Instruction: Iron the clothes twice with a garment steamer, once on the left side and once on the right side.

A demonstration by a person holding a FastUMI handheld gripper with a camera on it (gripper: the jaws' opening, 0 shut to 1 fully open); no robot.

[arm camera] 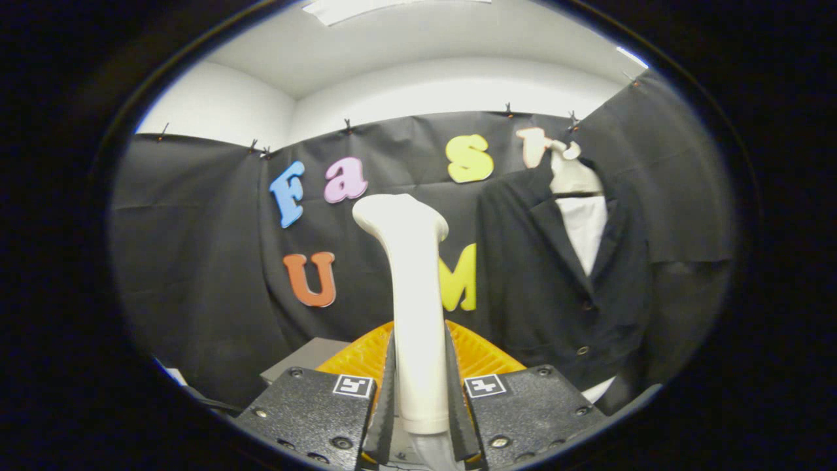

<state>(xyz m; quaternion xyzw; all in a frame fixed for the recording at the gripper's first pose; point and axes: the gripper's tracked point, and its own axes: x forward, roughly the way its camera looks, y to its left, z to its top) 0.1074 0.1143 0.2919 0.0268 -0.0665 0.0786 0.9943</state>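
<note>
The gripper (pixel 422 392) is clenched on the smooth cream-white plastic garment steamer (pixel 413 307), both fingers pressing its upright handle from either side, with the steamer's broader angled head rising well above the fingertips. Beyond the fingers and off to the right hangs the black button-front jacket (pixel 556 275) over a white shirt front (pixel 584 229), draped on a pale hanger or bust form (pixel 570 171) against the booth's black cloth wall (pixel 196 261). The steamer is well apart from the garment, so I judge the step in hand to be carrying the steamer toward the clothes, with neither the left nor the right pass begun. The next move calls for swinging the claw rightward and forward until the steamer's head meets one side of the jacket, then drawing it along the fabric. Directly behind the fingers sits a ribbed orange plastic piece (pixel 480 353), possibly a basket or stand; its contents cannot be seen. Just left of it lies a grey flat-topped box (pixel 307 356), its inside likewise hidden.
</note>
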